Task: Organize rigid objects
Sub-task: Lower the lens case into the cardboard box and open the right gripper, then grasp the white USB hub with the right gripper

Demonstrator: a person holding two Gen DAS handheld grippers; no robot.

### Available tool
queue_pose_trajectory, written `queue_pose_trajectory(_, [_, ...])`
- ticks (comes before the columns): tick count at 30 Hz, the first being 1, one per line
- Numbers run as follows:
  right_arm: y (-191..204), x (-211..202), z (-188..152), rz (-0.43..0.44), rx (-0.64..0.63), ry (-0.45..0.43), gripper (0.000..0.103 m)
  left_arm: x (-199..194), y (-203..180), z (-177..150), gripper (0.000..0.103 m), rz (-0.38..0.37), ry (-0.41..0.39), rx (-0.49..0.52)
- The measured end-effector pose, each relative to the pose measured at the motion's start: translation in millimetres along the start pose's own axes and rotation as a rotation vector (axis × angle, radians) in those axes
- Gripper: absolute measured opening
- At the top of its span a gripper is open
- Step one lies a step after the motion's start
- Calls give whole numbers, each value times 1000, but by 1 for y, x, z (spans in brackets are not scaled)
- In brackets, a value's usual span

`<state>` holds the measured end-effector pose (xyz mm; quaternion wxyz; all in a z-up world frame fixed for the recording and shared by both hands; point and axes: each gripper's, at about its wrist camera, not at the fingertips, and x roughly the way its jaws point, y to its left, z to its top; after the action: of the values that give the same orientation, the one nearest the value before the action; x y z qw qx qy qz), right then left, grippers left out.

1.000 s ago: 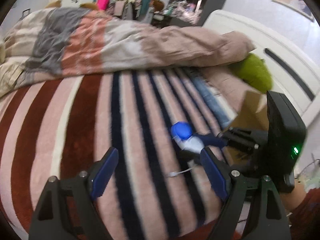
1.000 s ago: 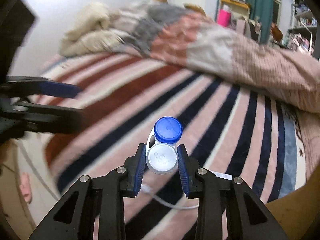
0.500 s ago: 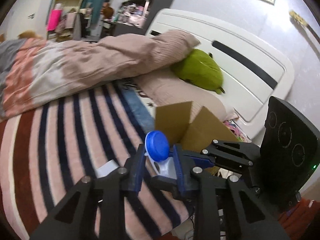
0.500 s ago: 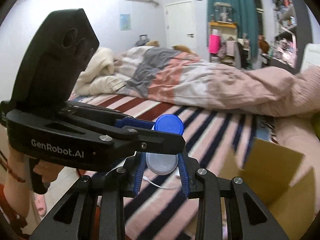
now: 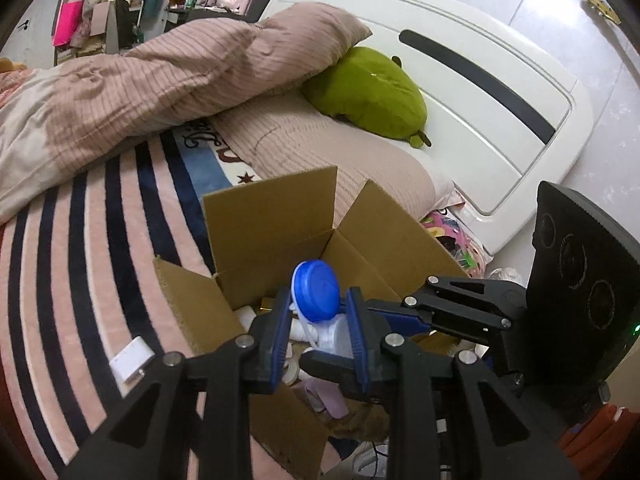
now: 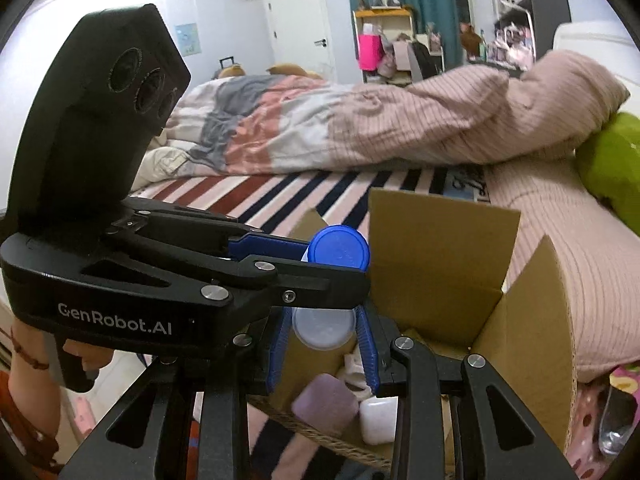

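A small clear bottle with a blue cap [image 5: 317, 293] is held by both grippers above the open cardboard box [image 5: 272, 216]. My left gripper [image 5: 316, 336] is shut on the bottle near its cap. My right gripper [image 6: 324, 344] is shut on the bottle's white base [image 6: 323, 324]; the blue cap [image 6: 340, 248] shows above the left gripper's fingers. The box [image 6: 440, 256] holds a purple block [image 6: 324, 402], a white case [image 6: 378, 420] and other small items.
The box sits at the edge of a striped bed cover [image 5: 80, 260]. A white adapter [image 5: 131, 364] lies on the cover left of the box. A green plush [image 5: 368, 92], pink pillow [image 5: 340, 160] and white headboard [image 5: 480, 92] lie beyond.
My left gripper closed on the bottle that my right gripper was holding. Both grippers moved with it from over the bed cover to above the cardboard box.
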<state>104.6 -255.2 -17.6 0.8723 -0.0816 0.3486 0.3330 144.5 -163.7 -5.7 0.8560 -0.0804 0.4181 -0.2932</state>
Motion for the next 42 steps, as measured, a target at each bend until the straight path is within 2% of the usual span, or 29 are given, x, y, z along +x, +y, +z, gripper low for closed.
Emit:
queue_pose_trajectory(2, [-4,-1,-3,-1,3,8,27,1,1,0,27,3,-1,-4])
queue_pose_trajectory(4, [-6,-1,-3,-17,-8,3,29,1,2,-1,53,24,-5,-1])
queue_pose_trajectory(7, [-6,-2,-4,-51,-16,2,46,-10,3,-3,60,57,-26,8])
queue_pose_trajectory(8, [-7,-2,-4,-50,-12,4,48,-14,4,-4,62,64,-32,4])
queue_pose_trajectory(10, [-4,-4,-4,-50,-13,5,49,-26,6,-7,72,94,-52,-1])
queue_pose_trajectory(17, [17,-12,1,-59,-39,1,50,-81,19,-25,73,169,-132,-25])
queue_pose_trajectory(21, [38,-11,7,-52,-65,-1,50,-112,35,-39,77,216,-172,-45])
queue_pose_trajectory(26, [77,3,16,-17,-118,3,50,-147,71,-61,78,284,-210,-93])
queue_pose_trajectory(31, [121,34,23,51,-172,36,50,-175,117,-90,79,367,-225,-147])
queue_pose_trajectory(34, [144,63,22,86,-201,80,50,-181,146,-109,80,395,-220,-187])
queue_pose_trajectory(38, [157,105,14,92,-184,149,50,-172,178,-136,80,400,-197,-252])
queue_pose_trajectory(40, [155,125,8,75,-151,180,50,-161,191,-148,80,389,-173,-273])
queue_pose_trajectory(42, [146,148,2,8,-110,210,52,-149,202,-158,80,384,-147,-296])
